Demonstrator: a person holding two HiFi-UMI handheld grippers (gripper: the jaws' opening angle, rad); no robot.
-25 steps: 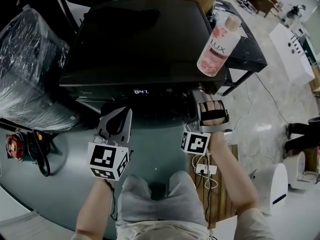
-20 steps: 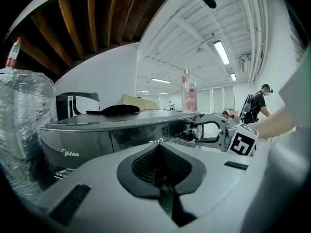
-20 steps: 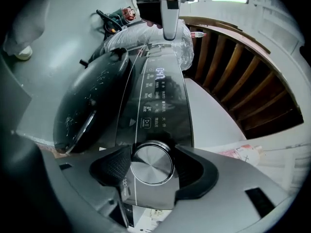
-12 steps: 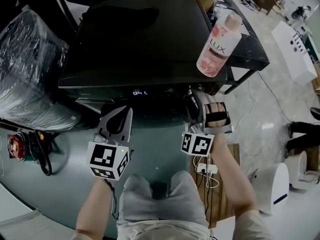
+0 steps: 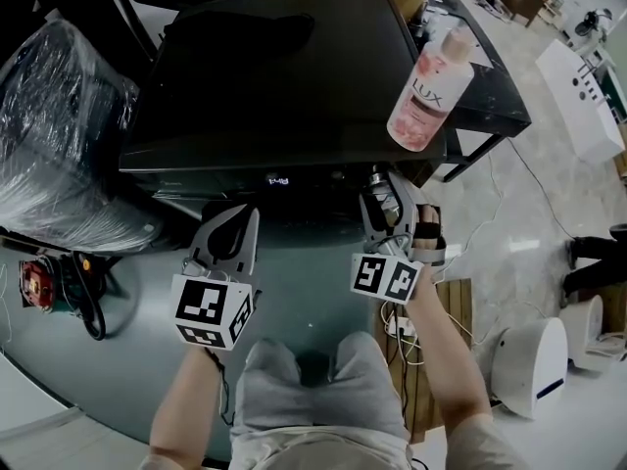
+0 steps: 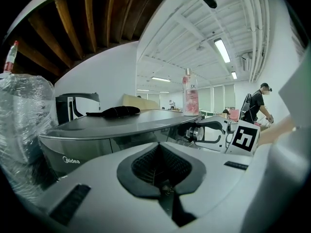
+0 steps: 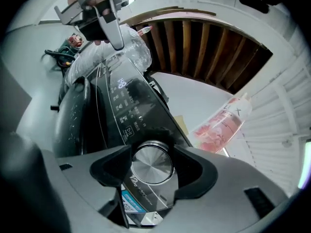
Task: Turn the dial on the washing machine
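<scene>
at the front right corner of the black, glossy-topped washing machine (image 5: 274,76), the round brushed-metal dial (image 7: 152,164) sits on the dark control panel. the right gripper (image 5: 380,199) is clamped on it, its dark pads pressing the dial's rim from either side with the flat face showing between them. gripping the rim rather than the face looks chosen so that a twist of the wrist carries the knob round. how far the turn has gone i cannot judge. the lit digits of the small display (image 5: 278,180) glow just left of the dial, too blurred to read. the left gripper (image 5: 231,235) hangs in front of the machine, apart from the panel, with its jaws together on nothing, seemingly parked out of the way. a pink plastic bottle (image 5: 429,86) stands upright on the lid's right edge, above the dial. it is near enough that a careless lift of the right gripper could knock it.
</scene>
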